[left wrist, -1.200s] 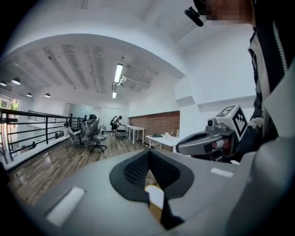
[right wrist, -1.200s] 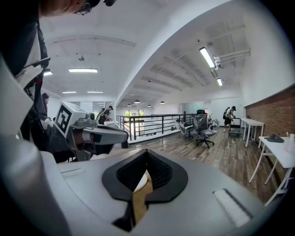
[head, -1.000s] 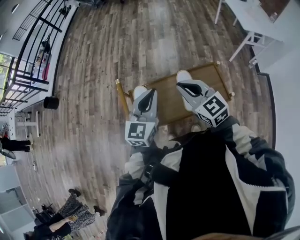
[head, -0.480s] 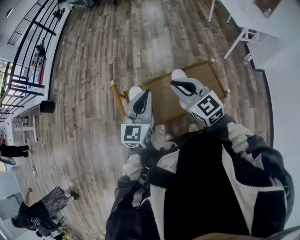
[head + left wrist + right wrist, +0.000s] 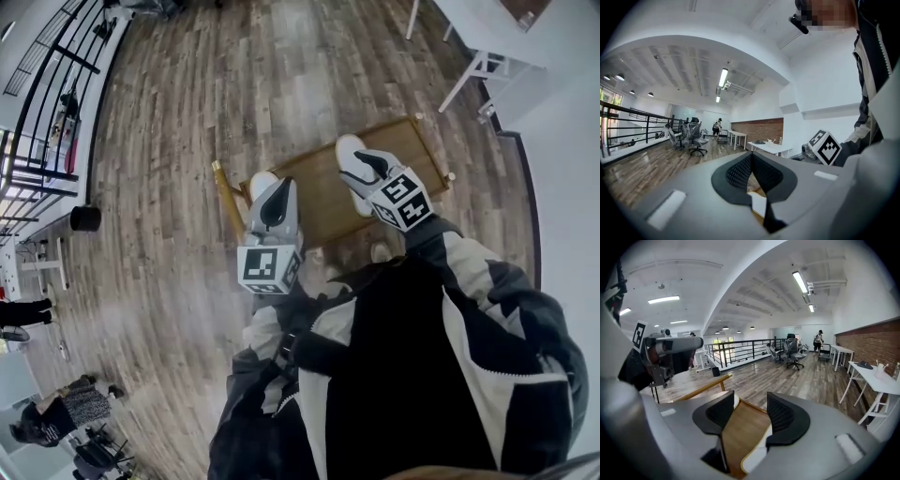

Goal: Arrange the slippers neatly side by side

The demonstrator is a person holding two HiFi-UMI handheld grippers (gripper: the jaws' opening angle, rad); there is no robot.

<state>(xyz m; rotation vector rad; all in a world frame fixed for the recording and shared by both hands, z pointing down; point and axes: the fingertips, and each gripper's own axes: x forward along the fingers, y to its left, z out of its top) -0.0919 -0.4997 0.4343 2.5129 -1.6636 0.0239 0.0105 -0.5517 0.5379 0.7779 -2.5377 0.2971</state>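
Two white slippers lie on a low wooden table (image 5: 323, 204). The left slipper (image 5: 260, 181) shows just past the tip of my left gripper (image 5: 273, 200). That gripper's jaws are pressed together, with a white slipper edge (image 5: 757, 205) caught in the seam between them. The right slipper (image 5: 348, 153) sticks out from under my right gripper (image 5: 364, 167). Its jaws are opening, and the pads stand well apart. Bare table wood (image 5: 739, 426) and a white slipper edge (image 5: 757, 458) show between them, with nothing pressed by the pads.
A white desk (image 5: 497, 33) stands at the upper right, close to the table. A black railing (image 5: 47, 112) and a black bin (image 5: 85, 217) are on the left. A person (image 5: 58, 412) is at the lower left. Office chairs (image 5: 794, 353) stand further off on the plank floor.
My right gripper's jaws have gone from shut to wide apart and it sits lower over the right slipper. The left gripper keeps its hold. The person at lower left has moved.
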